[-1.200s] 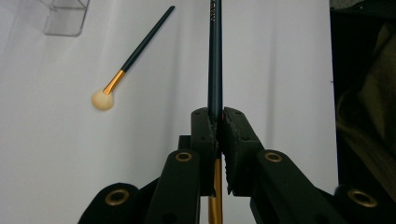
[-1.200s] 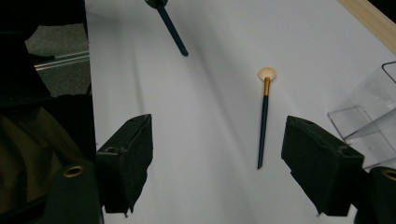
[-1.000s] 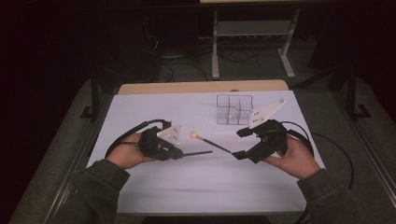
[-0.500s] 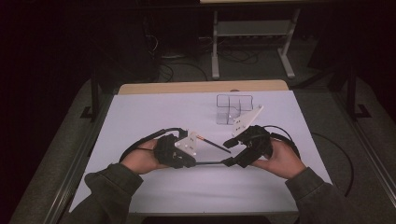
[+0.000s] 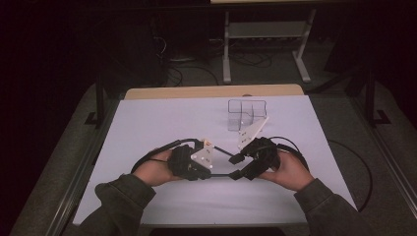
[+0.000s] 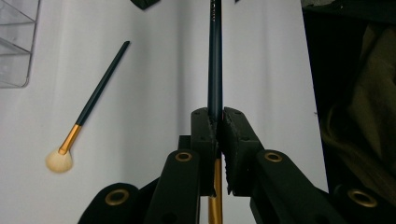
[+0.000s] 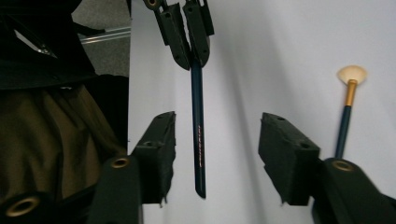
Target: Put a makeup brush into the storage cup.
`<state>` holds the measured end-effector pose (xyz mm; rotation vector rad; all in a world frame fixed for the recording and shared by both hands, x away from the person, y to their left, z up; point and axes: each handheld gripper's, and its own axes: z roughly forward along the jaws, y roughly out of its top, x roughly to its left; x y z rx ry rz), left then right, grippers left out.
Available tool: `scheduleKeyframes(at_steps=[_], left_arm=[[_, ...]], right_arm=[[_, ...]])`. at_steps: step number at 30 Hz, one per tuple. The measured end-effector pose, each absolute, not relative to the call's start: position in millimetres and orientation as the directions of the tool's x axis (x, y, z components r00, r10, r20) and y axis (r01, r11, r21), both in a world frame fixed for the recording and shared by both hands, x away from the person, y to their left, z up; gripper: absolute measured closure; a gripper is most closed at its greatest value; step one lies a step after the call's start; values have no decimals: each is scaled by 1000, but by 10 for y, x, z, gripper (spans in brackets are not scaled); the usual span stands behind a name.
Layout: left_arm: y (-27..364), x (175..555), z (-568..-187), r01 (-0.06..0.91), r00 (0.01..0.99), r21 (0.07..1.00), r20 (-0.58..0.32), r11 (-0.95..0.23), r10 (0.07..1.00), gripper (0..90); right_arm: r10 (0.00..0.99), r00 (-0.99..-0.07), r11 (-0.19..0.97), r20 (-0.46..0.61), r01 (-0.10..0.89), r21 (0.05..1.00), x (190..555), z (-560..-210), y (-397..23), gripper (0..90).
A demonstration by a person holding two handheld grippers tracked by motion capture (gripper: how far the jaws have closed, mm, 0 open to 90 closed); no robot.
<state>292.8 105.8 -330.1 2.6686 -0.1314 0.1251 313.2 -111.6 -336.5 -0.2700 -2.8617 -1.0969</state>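
My left gripper (image 6: 218, 123) is shut on the dark blue handle of a makeup brush (image 6: 215, 56), just past its gold ferrule. The handle points away toward my right gripper (image 7: 217, 140). That gripper's jaws stand on either side of the handle's free end (image 7: 198, 140) without touching it, and they have just been closing. In the high view the two grippers (image 5: 209, 172) (image 5: 236, 167) face each other at the table's near middle, with the held brush (image 5: 221, 175) spanning the gap between them. A second brush (image 6: 84, 116) (image 7: 345, 116) with a pale fan head lies flat on the table.
A clear acrylic organizer (image 5: 246, 114) (image 6: 14, 42) stands on the white table cover (image 5: 147, 123), toward the back right, beyond the right gripper. Black cables (image 5: 295, 147) trail from both grippers. Olive sleeves (image 5: 123, 196) come in from the bottom.
Both hands have moved inward and nearer the front edge. The right gripper's jaws have narrowed and now bracket the free end of the brush held by the left gripper.
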Motion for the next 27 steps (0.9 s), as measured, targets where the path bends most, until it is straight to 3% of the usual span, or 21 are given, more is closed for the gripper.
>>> scheduleKeyframes(at_steps=[15,27], left_arm=[[908,2897,-3336,-143,989,439,104,-887,-108,832],[883,2898,-3331,-146,989,438,99,-887,-114,832]], right_arm=[[46,-983,766,177,148,625,3108,-3542,-963,673],[39,-979,775,201,157,612,3109,-3616,-940,807]])
